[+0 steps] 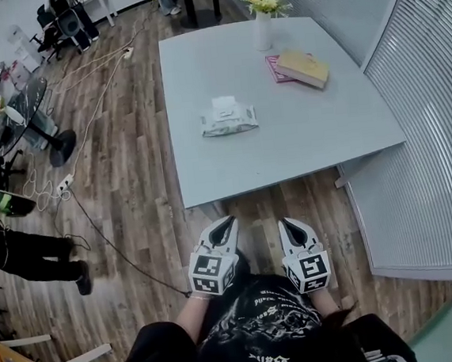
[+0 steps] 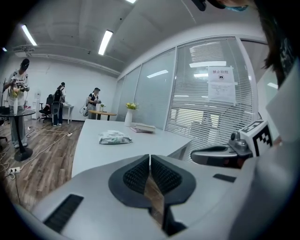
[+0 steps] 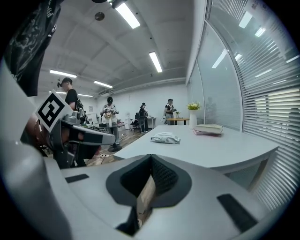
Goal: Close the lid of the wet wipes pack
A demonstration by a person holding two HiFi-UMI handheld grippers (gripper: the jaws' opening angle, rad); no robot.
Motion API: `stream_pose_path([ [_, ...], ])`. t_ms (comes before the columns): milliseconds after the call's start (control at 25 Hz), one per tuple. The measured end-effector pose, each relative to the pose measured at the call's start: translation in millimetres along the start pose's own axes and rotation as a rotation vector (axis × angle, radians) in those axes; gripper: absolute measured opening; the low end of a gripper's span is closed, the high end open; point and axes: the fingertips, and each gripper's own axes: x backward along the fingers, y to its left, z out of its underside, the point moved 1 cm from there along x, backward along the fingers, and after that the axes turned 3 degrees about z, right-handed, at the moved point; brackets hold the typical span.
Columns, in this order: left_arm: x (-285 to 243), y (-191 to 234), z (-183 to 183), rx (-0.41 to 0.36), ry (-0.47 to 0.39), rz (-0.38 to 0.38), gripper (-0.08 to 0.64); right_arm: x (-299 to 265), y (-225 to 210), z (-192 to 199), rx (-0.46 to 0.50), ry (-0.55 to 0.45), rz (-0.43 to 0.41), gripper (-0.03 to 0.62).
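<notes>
Far ahead of my left tool (image 1: 225,230) and right tool (image 1: 292,227), both pressed together and empty, the wet wipes pack (image 1: 228,120) lies with its lid (image 1: 223,102) seemingly open; closing remains.

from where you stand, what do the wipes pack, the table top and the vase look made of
The wipes pack: soft plastic film, slightly glossy; it creases and sags. The table top: smooth matte grey laminate, probably; even, grainless surface. The vase: white ceramic or glass, can't tell; plain opaque white.
</notes>
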Motion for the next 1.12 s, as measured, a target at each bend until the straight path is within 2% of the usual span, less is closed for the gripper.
stream_pose_path([
  [320,-38.1,67.1,-38.4,-0.037,-0.015,0.035,0.014,-79.0,-5.7,-37.4,-0.006,-0.026,0.038,-0.002],
  [640,-60.2,134.4,-62.9,-0.041,-0.032,0.053,0.014,-140.4,4.9,-58.0,-0.002,-0.022,0.056,-0.002],
  [960,-81.1,168.2,-74.8,-0.006,-0.038,0.037,0.014,-174.8,-8.6,-71.7,-0.010,0.015,0.065,-0.002],
  [1120,-93.5,182.5,-82.3,0.009,-0.054,0.001,0.014,-195.9,-15.3,-85.6,0.000,0.005,0.023,-0.002],
])
